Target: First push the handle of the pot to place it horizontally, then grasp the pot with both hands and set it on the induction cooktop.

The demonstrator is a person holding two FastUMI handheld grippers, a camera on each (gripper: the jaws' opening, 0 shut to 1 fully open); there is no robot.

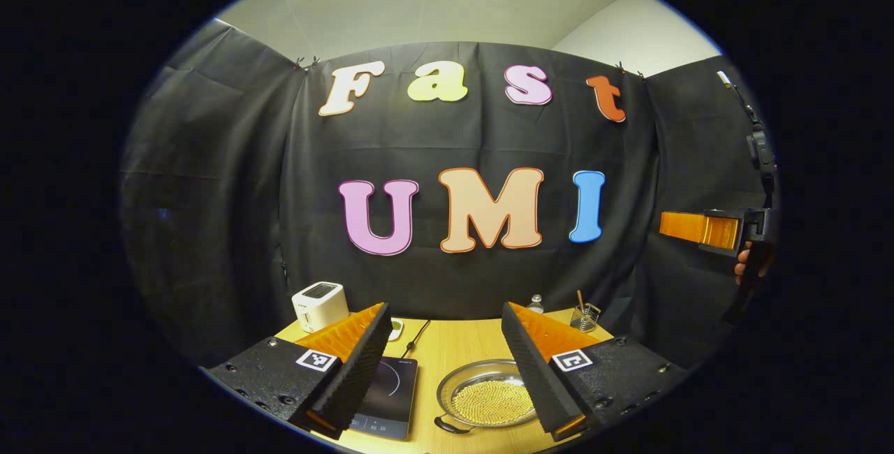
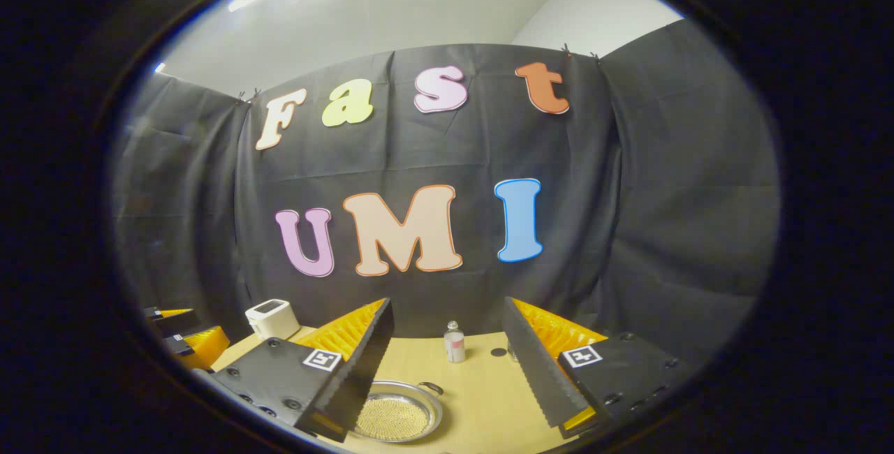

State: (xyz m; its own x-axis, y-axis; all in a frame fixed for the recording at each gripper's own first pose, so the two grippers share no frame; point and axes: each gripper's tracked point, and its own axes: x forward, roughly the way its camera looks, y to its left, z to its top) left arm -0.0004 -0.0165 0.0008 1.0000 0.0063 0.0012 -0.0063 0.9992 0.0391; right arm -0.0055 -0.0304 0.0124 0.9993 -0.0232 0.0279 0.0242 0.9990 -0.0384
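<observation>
— On the wooden table [image 1: 454, 342], at about six o'clock in the left gripper view, sits the pot [image 1: 489, 394], a shallow metal pan full of small pale beads. One dark handle [image 1: 452, 427] juts from its rim at seven o'clock; in the right gripper view another handle [image 2: 431, 388] shows at the rim's two o'clock. The induction cooktop [image 1: 387, 398] lies just beside the pot, at its nine o'clock.

— And the claws?

— The left gripper [image 1: 443, 363] hangs above the table with its fingers spread wide and nothing between them. The right gripper [image 2: 447, 370] is likewise spread and empty, the pot low at its seven o'clock.

— What could go wrong?

— Both grippers look well clear of the pot, so the handle push is probably not yet begun. A push landing on the rim instead of the handle could slide the whole pot toward the cooktop's edge. The beads are loose; an uneven two-handed lift would likely tip them out. A small bottle [image 2: 454, 342] stands near the pot at its twelve o'clock, and a wide swing could topple it.
</observation>
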